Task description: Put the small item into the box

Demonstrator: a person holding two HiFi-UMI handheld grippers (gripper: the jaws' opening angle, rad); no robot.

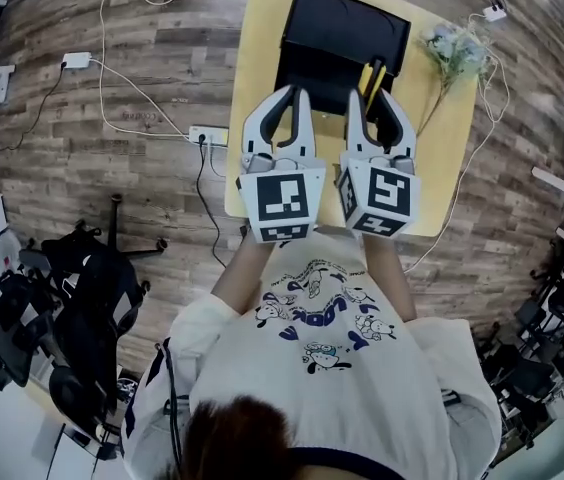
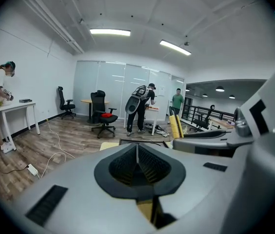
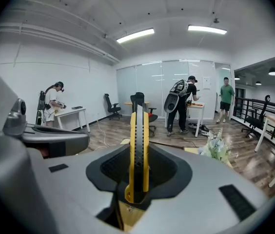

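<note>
A person holds 2 grippers side by side above a yellow table (image 1: 252, 88). The left gripper (image 1: 297, 93) has its jaws pressed together, with nothing between them. The right gripper (image 1: 370, 96) is clamped on the small item — a thin yellow and black cutter (image 3: 138, 140). The cutter stands up straight between the 2 jaws and sticks out past their tips.

A black box (image 1: 337, 38) sits on the far part of the table. Both grippers point toward it. In the head view, the end of the cutter shows in front of the near right part of the box. The cutter is not in the box. I cannot tell how high it is above the table.

A bunch of pale flowers (image 1: 455, 50) lies on the table to the right of the box, apart from it. On the wood floor (image 1: 162, 198), a white power strip (image 1: 207, 135) lies just beside the table's left edge — a white cable (image 1: 122, 78) runs away from it. Black office chairs (image 1: 72, 298) stand at the lower left. In the gripper views, people (image 3: 181, 104) stand far across the room.
</note>
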